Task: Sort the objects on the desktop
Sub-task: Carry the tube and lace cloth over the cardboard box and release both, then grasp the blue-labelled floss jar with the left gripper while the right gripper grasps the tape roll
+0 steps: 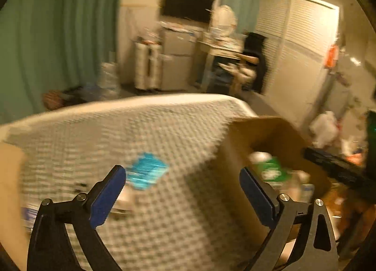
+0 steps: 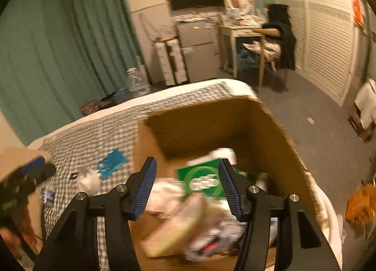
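My left gripper (image 1: 182, 177) is open and empty above the checked cloth (image 1: 164, 212), with a blue packet (image 1: 146, 173) just ahead of its left finger. My right gripper (image 2: 186, 177) is open and empty over the open cardboard box (image 2: 282, 134). The box holds a green packet (image 2: 202, 181), white bags and a beige pack (image 2: 171, 231). The box also shows in the left wrist view (image 1: 237, 153), at the right. The blue packet (image 2: 111, 162) lies on the cloth (image 2: 77, 144) left of the box, beside a white crumpled item (image 2: 88, 180). The left gripper (image 2: 30, 172) shows blurred at the far left.
A second cardboard piece (image 1: 9, 177) lies at the cloth's left edge. A small blue-white packet (image 2: 48, 194) lies near it. An orange bag (image 2: 360, 205) sits on the floor right of the box. Beyond are a desk and chair (image 2: 265, 36), drawers and green curtains.
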